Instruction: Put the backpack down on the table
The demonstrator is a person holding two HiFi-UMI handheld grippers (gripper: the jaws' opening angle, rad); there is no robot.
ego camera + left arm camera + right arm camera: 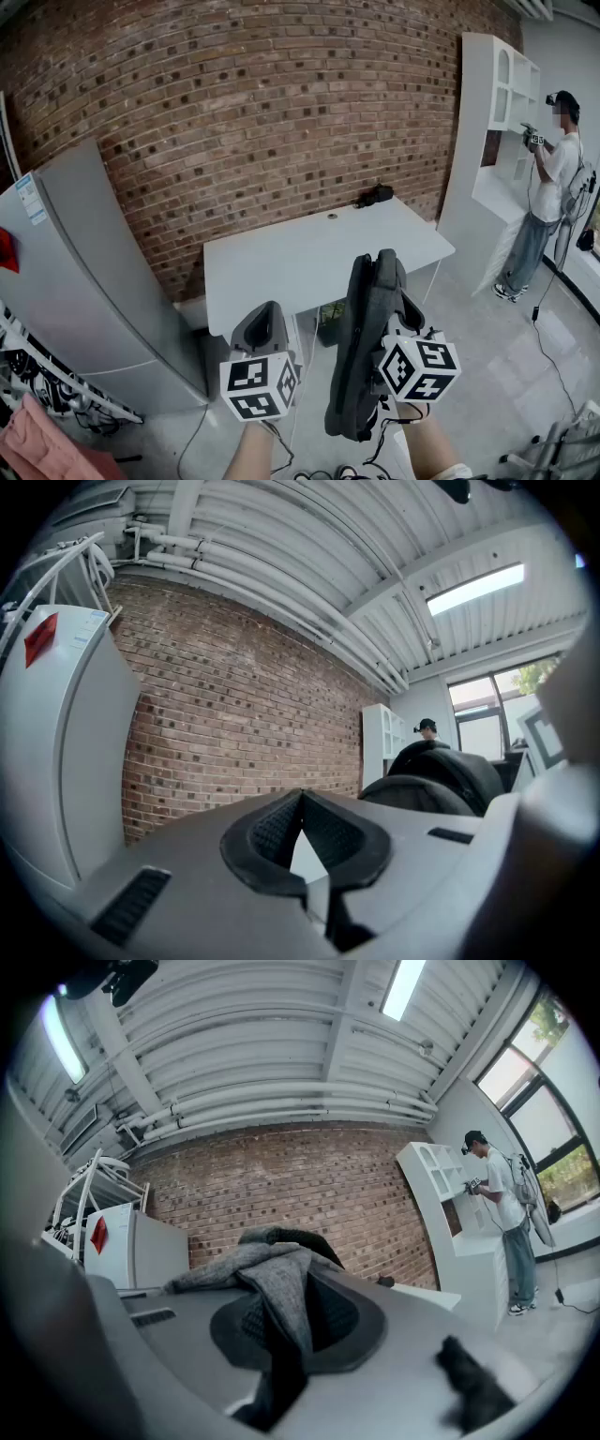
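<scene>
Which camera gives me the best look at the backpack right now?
The head view: it shows most of the backpack hanging upright from the right hand-held gripper, short of the table. The right gripper view shows only a grey fold pinched between the jaws; the left gripper view catches just its dark top at the right.

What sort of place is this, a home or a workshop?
Likely a staged home-like room in a studio or lab: brick wall, white table and fridge, under exposed ceiling pipes.
</scene>
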